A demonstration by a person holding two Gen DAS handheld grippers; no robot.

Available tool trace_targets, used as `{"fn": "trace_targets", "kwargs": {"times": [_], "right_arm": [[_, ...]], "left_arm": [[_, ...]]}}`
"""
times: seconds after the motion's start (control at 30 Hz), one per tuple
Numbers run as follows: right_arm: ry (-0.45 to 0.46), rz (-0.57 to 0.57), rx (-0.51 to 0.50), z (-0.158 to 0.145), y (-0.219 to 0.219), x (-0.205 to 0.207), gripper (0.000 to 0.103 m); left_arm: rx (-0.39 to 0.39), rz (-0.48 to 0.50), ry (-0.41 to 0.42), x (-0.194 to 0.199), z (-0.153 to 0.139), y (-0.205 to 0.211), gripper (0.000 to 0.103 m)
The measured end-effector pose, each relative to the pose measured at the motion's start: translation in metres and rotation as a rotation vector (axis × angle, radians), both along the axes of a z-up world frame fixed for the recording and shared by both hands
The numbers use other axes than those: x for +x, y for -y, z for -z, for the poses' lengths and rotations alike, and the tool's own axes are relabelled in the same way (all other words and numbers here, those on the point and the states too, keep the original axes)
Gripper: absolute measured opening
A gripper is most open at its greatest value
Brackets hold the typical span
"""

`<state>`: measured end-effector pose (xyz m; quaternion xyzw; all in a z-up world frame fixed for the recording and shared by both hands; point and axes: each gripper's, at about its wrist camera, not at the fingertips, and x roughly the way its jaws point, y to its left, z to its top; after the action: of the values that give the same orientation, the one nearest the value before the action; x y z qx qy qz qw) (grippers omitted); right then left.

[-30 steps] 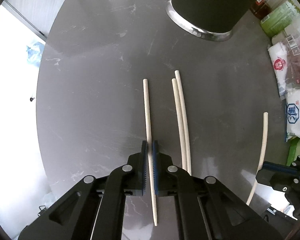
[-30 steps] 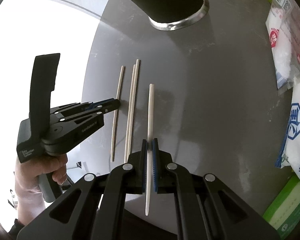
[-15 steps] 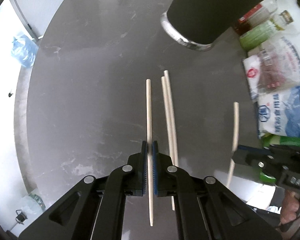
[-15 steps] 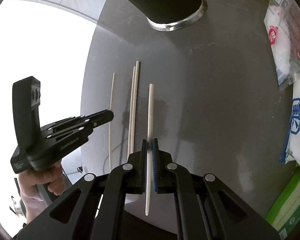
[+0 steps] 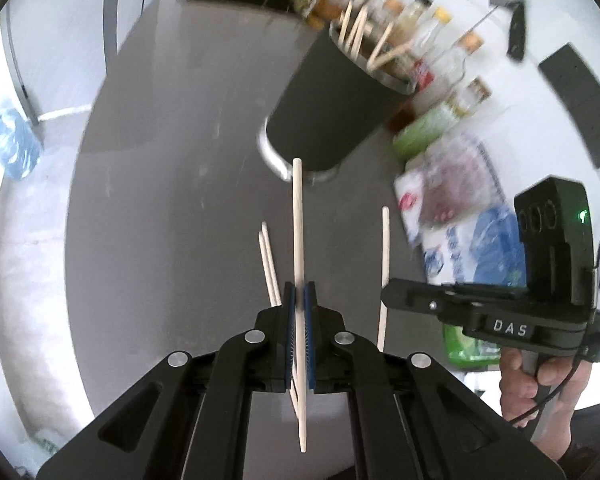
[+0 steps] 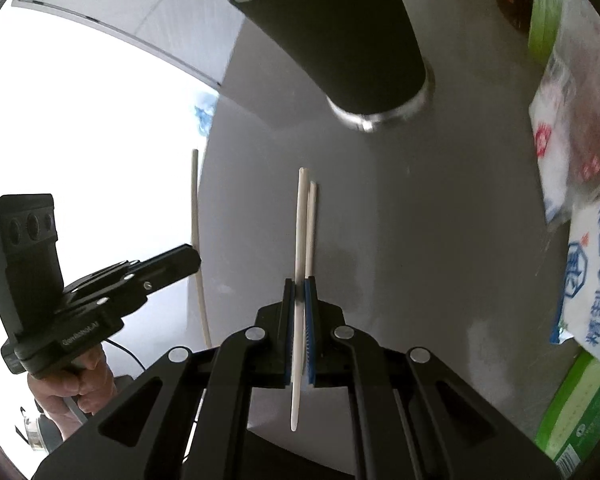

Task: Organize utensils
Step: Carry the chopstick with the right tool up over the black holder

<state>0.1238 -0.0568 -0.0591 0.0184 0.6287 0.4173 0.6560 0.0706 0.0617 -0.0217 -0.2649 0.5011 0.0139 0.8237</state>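
Note:
My left gripper (image 5: 299, 294) is shut on a pale chopstick (image 5: 297, 224) and holds it above the grey table, its tip pointing at the black utensil holder (image 5: 332, 108), which holds several chopsticks. My right gripper (image 6: 299, 290) is shut on another pale chopstick (image 6: 300, 216), also lifted off the table. It shows in the left wrist view (image 5: 388, 300) with its chopstick (image 5: 385, 248). The left gripper shows in the right wrist view (image 6: 192, 258) with its chopstick (image 6: 196, 208). Two chopsticks (image 5: 269, 264) lie together on the table; they also show in the right wrist view (image 6: 311, 224).
The black holder (image 6: 340, 40) stands ahead on a steel base. Salt bags (image 6: 592, 264) and a green box (image 6: 576, 412) line the right side. Bottles (image 5: 428, 32) stand behind the holder. The table's edge (image 6: 216, 120) runs along the left.
Both grippers have lifted their chopsticks off the table and tilted up toward the holder. The two loose chopsticks have stayed on the table.

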Motion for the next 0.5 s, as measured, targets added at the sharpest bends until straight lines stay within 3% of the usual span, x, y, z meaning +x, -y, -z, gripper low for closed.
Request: {"fn": "trace_targets", "kwargs": {"times": [0.17,0.33,0.5], "right_arm": [[0.069,0.031,0.023,-0.028,0.001,-0.002,0.006],[0.093,0.065,0.065,-0.051,0.002,0.001,0.006],[0.175,0.107,0.145,-0.09,0.004,0.013,0.006]], "left_arm": [[0.004,0.0,0.091,0.002,-0.021,-0.011,0.003],[0.032,0.06,0.176,0.012,-0.041,-0.013,0.003],[0.059,0.096,0.276,0.022,-0.066,-0.019,0.003]]}}
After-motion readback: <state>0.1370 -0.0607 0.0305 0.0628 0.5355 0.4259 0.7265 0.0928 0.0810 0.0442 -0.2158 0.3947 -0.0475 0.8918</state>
